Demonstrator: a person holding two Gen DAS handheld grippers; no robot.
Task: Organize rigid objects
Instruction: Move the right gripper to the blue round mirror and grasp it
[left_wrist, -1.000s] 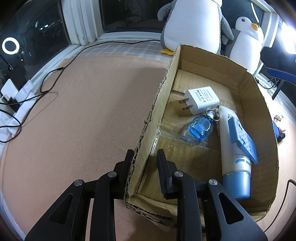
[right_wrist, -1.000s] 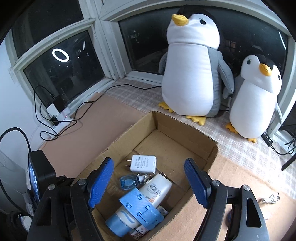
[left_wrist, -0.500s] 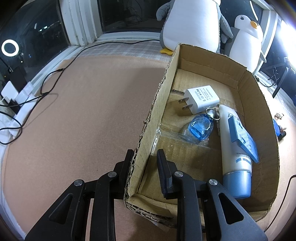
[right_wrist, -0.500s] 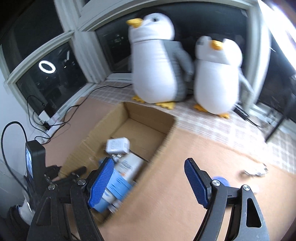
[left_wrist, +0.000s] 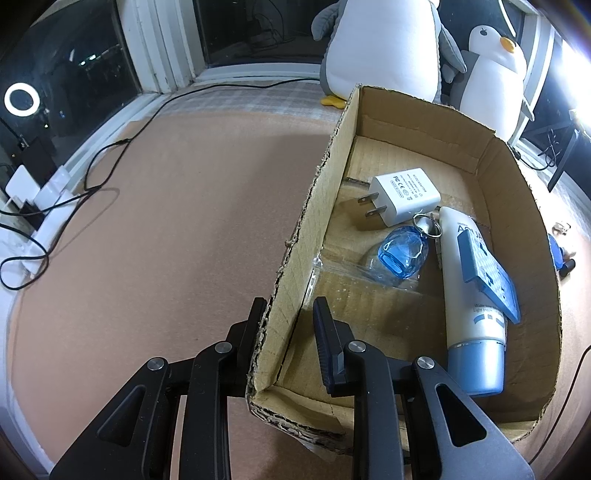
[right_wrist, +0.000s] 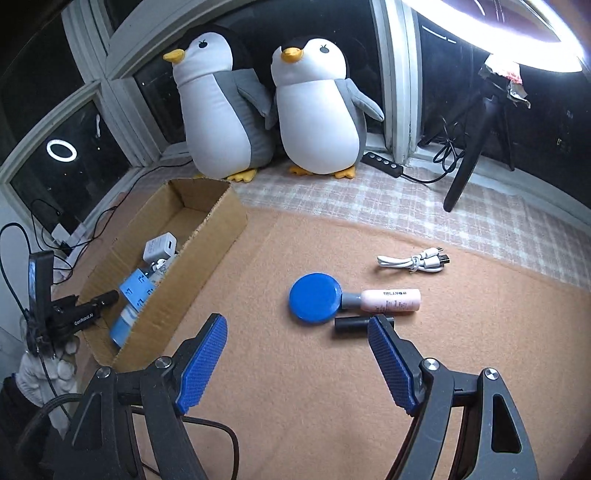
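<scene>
The left claw (left_wrist: 288, 317) is clamped on the near wall of the open cardboard box (left_wrist: 524, 206), steadying it on the peach-coloured tabletop (right_wrist: 295, 387), while the right claw (right_wrist: 295, 362), jaws wide and empty, hangs above the loose items to the box's right. The step in hand appears to be picking the next object; that would call for lowering the open jaws over one piece and closing. Waiting there are a round blue disc (right_wrist: 314, 298), a pink bottle (right_wrist: 388, 300) touching it, a black tube (right_wrist: 352, 325) just beside them and a coiled white cable (right_wrist: 413, 261) farther back. Inside the box lie a white charger (left_wrist: 404, 199), a clear blue bottle (left_wrist: 404, 251), a white tube (left_wrist: 471, 314) and a blue card (left_wrist: 487, 277) resting on it.
</scene>
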